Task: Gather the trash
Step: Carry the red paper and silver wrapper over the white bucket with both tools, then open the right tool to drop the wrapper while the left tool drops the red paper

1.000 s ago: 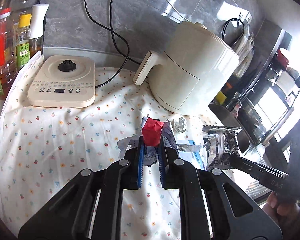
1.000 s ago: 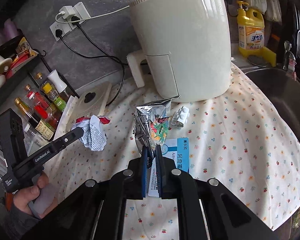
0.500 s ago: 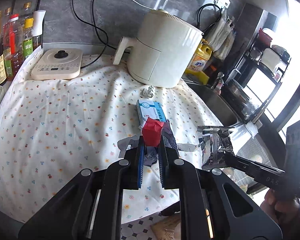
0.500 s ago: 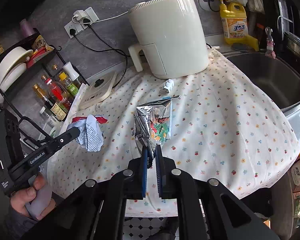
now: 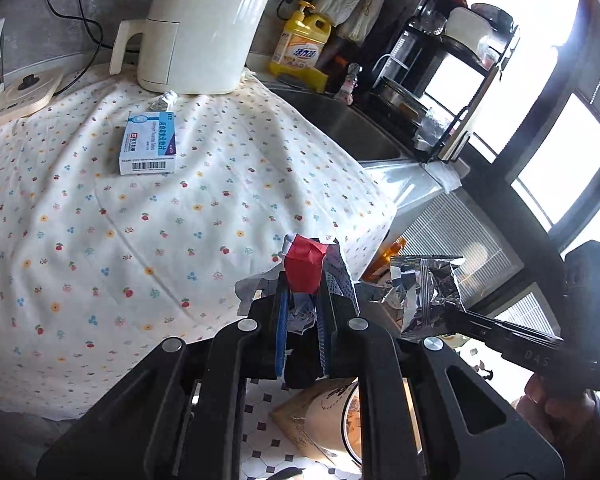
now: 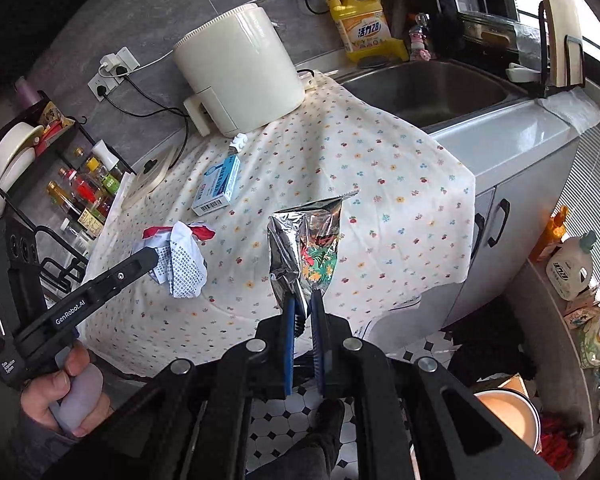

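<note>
My left gripper (image 5: 303, 295) is shut on a crumpled red and white wrapper (image 5: 304, 266), held past the front edge of the counter; the same wrapper (image 6: 182, 258) shows in the right wrist view at the tip of that gripper (image 6: 154, 258). My right gripper (image 6: 305, 300) is shut on a silver foil snack bag (image 6: 306, 248) with a flower print; that bag (image 5: 424, 292) hangs at the right of the left wrist view. A blue and white medicine box (image 5: 150, 145) and a small blister pack (image 5: 165, 99) lie on the flowered cloth (image 5: 100, 240).
A cream air fryer (image 5: 204, 28) stands at the back of the counter, a sink (image 6: 432, 88) and yellow detergent bottle (image 6: 366, 26) to its right. Below lie a tiled floor (image 6: 284, 412), a cardboard box (image 5: 320, 420) and a bucket (image 6: 504, 412). Sauce bottles (image 6: 84, 192) line the left.
Both grippers drew back from the counter toward its front edge with their trash still held. The medicine box, formerly behind the foil bag, now lies in plain sight on the cloth.
</note>
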`<state>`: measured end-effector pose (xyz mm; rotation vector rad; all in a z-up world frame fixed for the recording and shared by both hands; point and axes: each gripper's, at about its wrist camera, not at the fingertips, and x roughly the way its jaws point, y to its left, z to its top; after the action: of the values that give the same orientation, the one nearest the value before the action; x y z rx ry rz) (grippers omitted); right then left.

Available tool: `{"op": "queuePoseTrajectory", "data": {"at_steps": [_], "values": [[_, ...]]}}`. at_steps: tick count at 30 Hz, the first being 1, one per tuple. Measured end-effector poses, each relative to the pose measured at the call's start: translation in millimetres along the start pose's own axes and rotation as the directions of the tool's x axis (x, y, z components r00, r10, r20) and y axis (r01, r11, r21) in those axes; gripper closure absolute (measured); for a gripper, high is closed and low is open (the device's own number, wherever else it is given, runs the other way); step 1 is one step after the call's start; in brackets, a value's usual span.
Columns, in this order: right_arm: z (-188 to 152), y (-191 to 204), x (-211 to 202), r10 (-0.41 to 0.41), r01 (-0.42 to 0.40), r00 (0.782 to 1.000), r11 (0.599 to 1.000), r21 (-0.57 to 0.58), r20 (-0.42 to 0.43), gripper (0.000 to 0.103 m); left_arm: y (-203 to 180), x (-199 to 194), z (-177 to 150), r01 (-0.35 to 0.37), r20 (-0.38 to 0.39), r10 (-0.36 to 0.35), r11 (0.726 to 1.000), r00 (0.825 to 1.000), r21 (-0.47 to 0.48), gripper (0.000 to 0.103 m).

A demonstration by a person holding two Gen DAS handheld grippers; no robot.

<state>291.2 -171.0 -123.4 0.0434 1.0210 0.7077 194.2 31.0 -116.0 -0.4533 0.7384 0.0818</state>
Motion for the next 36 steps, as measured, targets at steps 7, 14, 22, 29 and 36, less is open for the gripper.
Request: {"op": "queuePoseTrajectory", "data": {"at_steps": [7,14,22,29,36], "values": [[-48,-75,-31,-0.088,0.089,0.996,0.988,0.125,-0.014,0.094,-55,42,-39,0.082,-0.112,-0.073,0.994,0.991,0.076,0.090],[-102,-135,-57,-0.166,0.175,0.984,0.960,0.219,-0.058,0.094,-100,80,-86,0.150,-0.226,-0.123,0.983,0.966,0.108,0.090],[-161,-174,-66,-0.234,0.267,0.961,0.925,0.271,-0.148,0.091,-126,102,-123,0.193,-0.319,-0.141,0.971,0.937,0.138,0.090],[-199,-194,-73,-0.323,0.370,0.925,0.885,0.282,-0.198,0.049,-144,114,-140,0.240,-0.390,-0.161,0.956,0.907,0.165,0.090],[-208,-206,-94,-0.353,0.394,0.919,0.850,0.350,-0.177,0.048,-169,128,-148,0.301,-0.452,-0.190,0.935,0.872,0.189,0.088]]}}
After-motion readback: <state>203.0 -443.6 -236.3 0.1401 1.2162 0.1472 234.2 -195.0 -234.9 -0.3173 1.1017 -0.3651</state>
